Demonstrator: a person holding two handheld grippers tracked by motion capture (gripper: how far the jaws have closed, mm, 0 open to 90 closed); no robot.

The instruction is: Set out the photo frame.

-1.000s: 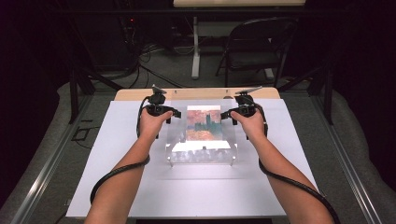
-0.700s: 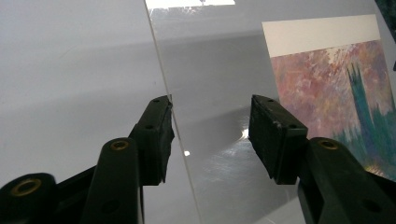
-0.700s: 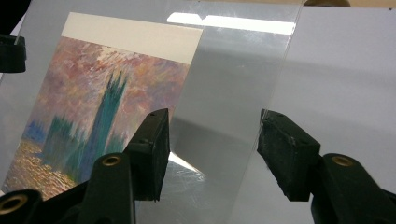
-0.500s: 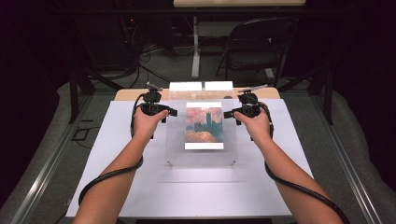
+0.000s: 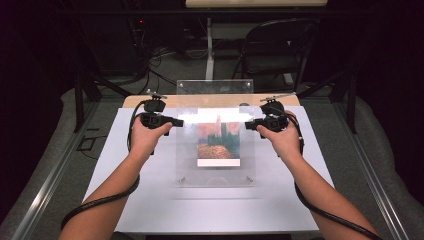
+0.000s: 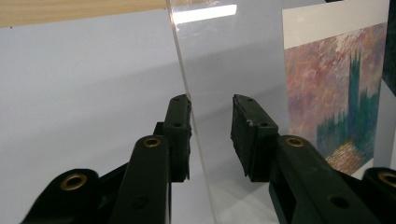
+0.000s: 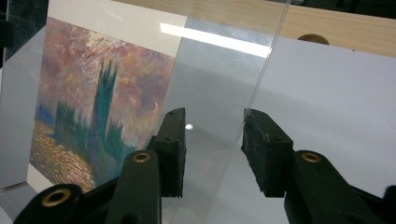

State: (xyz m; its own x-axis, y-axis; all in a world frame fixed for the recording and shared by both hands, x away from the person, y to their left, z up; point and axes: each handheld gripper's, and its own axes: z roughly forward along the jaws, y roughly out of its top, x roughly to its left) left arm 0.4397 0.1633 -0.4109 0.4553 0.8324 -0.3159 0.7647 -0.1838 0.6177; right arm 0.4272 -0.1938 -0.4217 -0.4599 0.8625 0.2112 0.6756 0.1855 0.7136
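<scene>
The clear acrylic sheet [image 5: 215, 102] is tilted up off the white worktop [image 5: 150, 210], its far edge raised and its near edge low above the second clear panel [image 5: 216, 172] that lies flat with the painted print [image 5: 218, 141] on it. The left tongs [image 5: 176, 121] straddle the sheet's left edge; in the left gripper view that edge [image 6: 187, 98] runs between the two pads, close against one and clear of the other, so the tongs [image 6: 211, 135] are part open, and they have just been closing. The right tongs [image 5: 248, 123] straddle the right edge in the same way [image 7: 214, 147], likewise just closing, with gaps visible at the pads.
</scene>
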